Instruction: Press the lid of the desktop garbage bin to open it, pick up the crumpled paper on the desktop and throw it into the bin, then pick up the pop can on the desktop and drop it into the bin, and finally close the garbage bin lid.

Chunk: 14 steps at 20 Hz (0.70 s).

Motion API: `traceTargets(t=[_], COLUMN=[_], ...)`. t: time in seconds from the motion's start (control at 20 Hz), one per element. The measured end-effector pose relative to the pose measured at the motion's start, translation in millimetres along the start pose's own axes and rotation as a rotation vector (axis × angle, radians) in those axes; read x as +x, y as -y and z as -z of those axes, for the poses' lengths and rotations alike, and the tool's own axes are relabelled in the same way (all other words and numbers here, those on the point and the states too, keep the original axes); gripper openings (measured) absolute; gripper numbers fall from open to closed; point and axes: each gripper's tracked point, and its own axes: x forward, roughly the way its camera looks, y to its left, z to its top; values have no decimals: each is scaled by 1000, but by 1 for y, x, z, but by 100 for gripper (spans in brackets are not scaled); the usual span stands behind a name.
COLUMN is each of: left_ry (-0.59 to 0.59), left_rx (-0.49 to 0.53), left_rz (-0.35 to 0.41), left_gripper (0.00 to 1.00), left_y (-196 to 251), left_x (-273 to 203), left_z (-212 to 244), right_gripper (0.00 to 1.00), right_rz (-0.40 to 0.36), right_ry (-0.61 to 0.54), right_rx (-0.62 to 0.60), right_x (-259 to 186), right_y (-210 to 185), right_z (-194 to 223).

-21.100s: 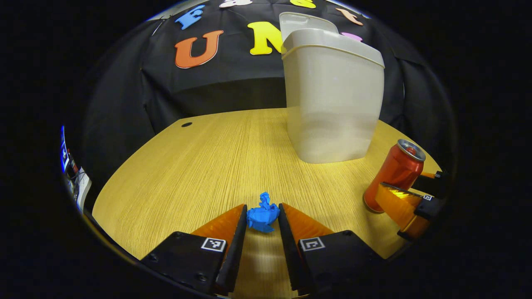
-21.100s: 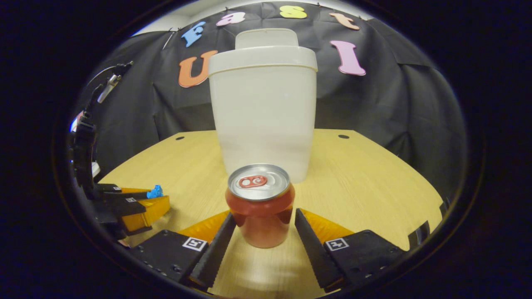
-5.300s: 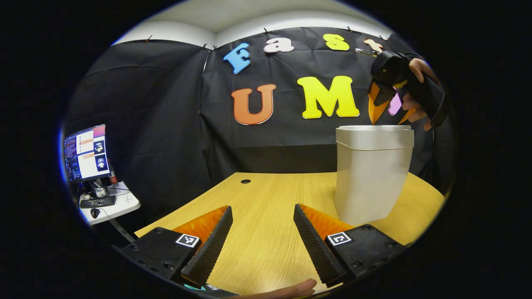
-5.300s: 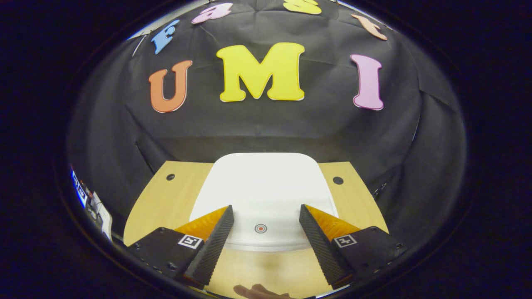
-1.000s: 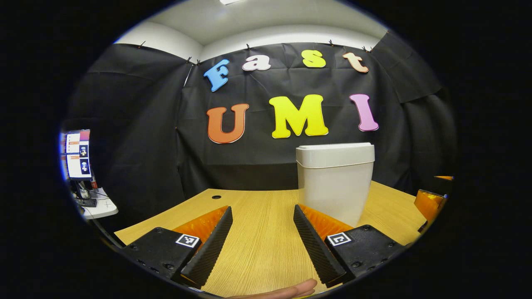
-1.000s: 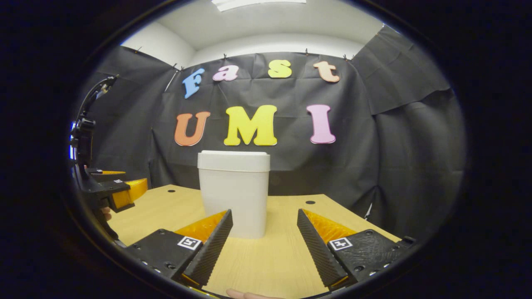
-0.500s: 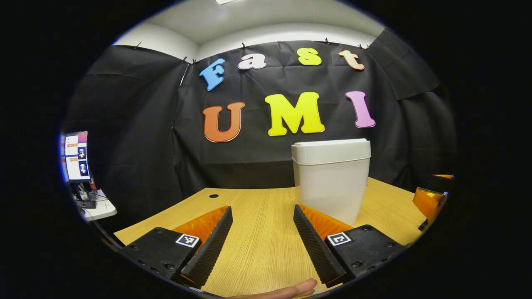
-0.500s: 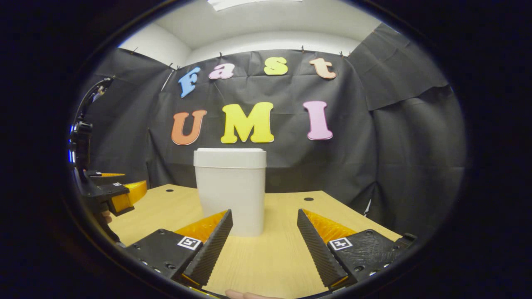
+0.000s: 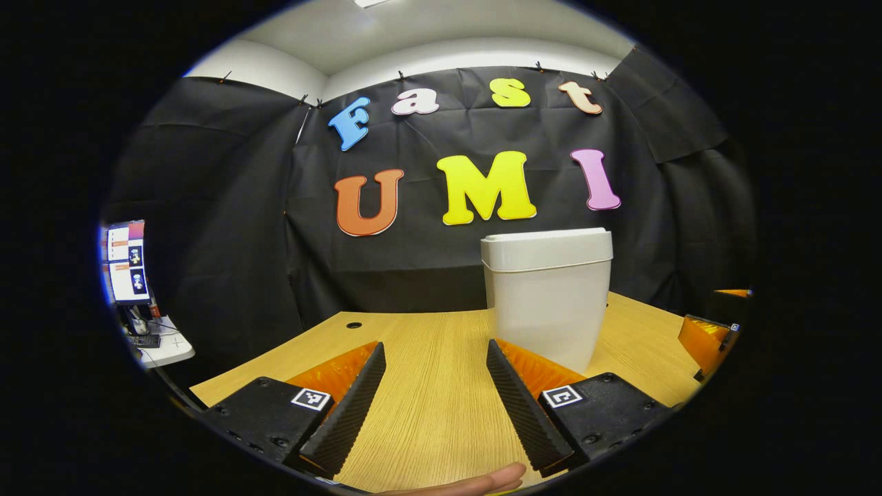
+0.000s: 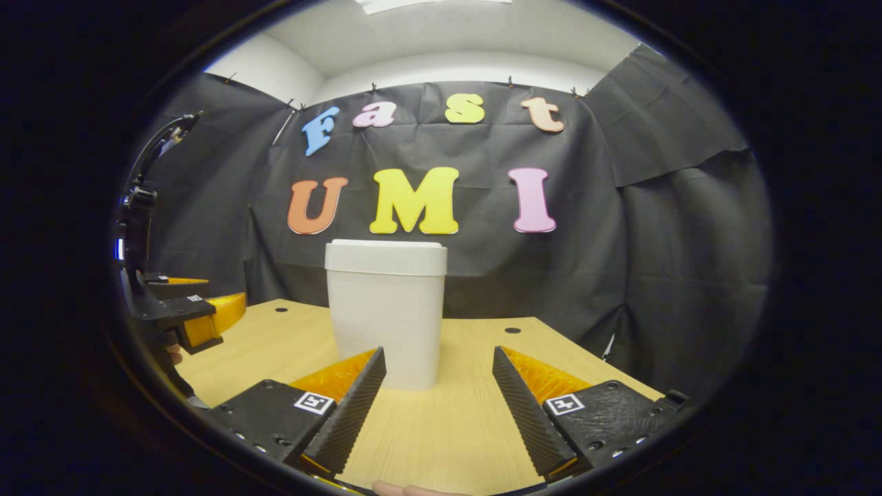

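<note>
The white desktop bin (image 9: 548,293) (image 10: 386,310) stands on the wooden table (image 9: 427,393) with its lid (image 9: 546,241) (image 10: 386,255) down flat. My left gripper (image 9: 434,355) hovers open over the table, left of the bin, with nothing between its fingers. My right gripper (image 10: 437,358) is open too, back from the bin, empty. At the left edge of the right gripper view the left gripper (image 10: 189,313) shows side-on. The right gripper (image 9: 710,334) appears at the right edge of the left gripper view.
A side desk with a monitor (image 9: 127,262) and keyboard stands beyond the table's left edge. Cable holes (image 9: 354,324) (image 10: 512,330) mark the tabletop near the back. A fingertip (image 9: 482,479) shows at the bottom of the left gripper view.
Both views have shifted only slightly over the last second. Earlier the paper and the can were in the grippers; 5.3 s ago the right gripper hung over the bin's lid.
</note>
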Motion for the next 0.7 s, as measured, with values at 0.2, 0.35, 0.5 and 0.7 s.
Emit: traceTargets(t=[0.2,0.35,0.5,0.7], left_ry=[-5,-9,-8,-6], left_rx=[-1,-2,-3,-2], left_rz=[2,0,-2,-2], left_gripper=[95,95,95,95], left_y=[1,-1,-2,-1], left_x=[1,1,1,2], left_z=[1,3,2,2], right_gripper=[95,95,95,95], right_rz=[2,2,3,3], right_ry=[-8,-9,-8,-13], right_rx=[-3,-7,-10,-12], right_x=[2,2,2,3], right_y=[1,0,0,-1], right_z=[2,2,2,3])
